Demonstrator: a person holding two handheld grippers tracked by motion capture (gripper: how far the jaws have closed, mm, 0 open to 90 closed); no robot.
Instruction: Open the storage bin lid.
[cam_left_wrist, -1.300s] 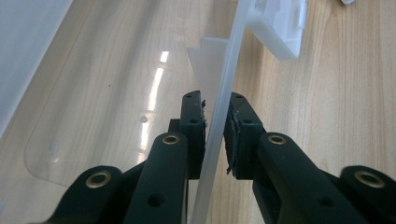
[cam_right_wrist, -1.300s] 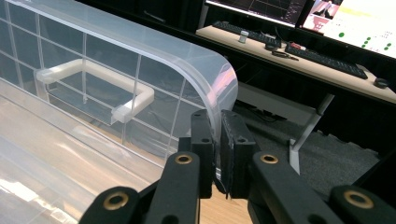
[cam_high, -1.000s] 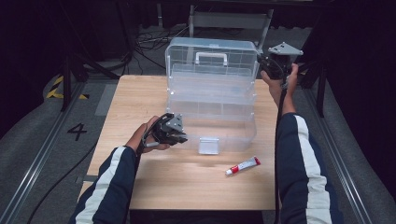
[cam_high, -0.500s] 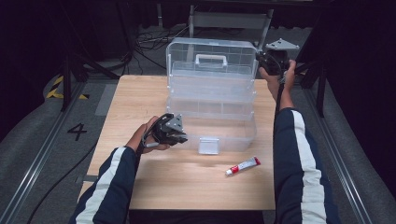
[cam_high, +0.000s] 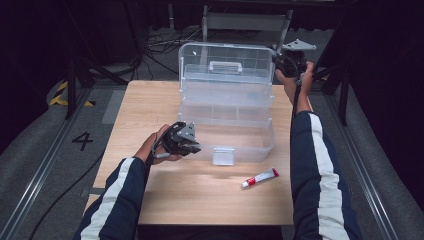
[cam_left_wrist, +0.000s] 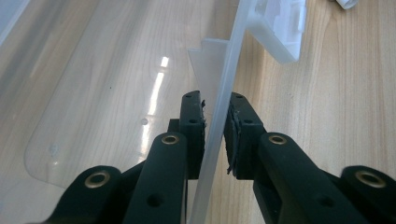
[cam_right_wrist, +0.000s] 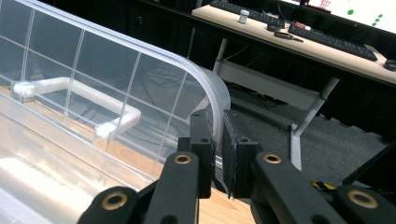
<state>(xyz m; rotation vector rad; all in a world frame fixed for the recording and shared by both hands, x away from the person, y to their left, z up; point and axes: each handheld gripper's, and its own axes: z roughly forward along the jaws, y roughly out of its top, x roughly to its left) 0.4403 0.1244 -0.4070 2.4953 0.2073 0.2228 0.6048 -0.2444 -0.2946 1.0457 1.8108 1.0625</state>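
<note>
Box (cam_high: 227, 117) — lid (cam_right_wrist: 140, 79) open; both rims gripped.

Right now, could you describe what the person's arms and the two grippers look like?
Both arms wear dark navy sleeves with a broad white stripe down each. The left gripper and right gripper are black, each topped by a grey three-cornered plate. Their flat black jaws carry brass-coloured rivets and worn pads. A black cable trails from the right one.
</note>
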